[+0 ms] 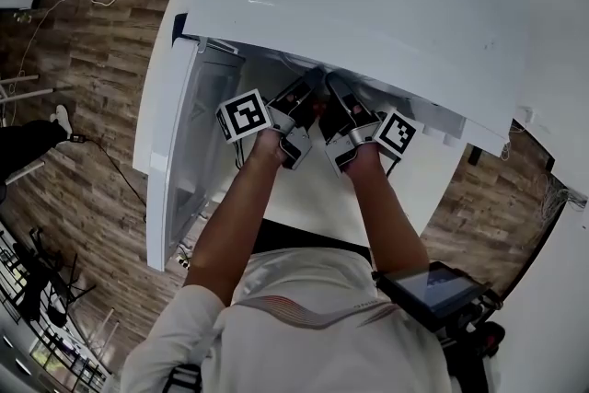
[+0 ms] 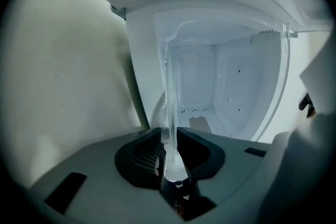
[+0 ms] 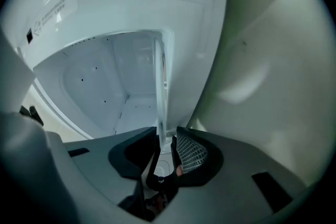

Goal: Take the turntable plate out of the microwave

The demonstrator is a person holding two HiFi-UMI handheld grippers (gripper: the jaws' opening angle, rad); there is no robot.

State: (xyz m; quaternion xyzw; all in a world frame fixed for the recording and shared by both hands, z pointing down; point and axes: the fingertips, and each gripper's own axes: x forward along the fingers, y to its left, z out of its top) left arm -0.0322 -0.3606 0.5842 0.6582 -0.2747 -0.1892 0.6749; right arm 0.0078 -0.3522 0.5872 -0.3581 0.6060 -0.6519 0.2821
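The left claw point(image 2: 168, 139) was clamped on the plate point(image 2: 171, 92) rim. The right claw point(image 3: 167, 140) stood open around that rim, one pad clear of it. The plate reached edge-on into the microwave point(image 2: 231, 81), whose door point(image 1: 179, 170) hung open.

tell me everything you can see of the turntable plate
Clear glass, thin, with a thicker rounded rim, the turntable plate is seen edge-on in both gripper views, reaching into the white microwave cavity. The left gripper has its jaws closed on the rim; the right gripper straddles the rim, a gap showing at one pad. The head view hides it behind the grippers.
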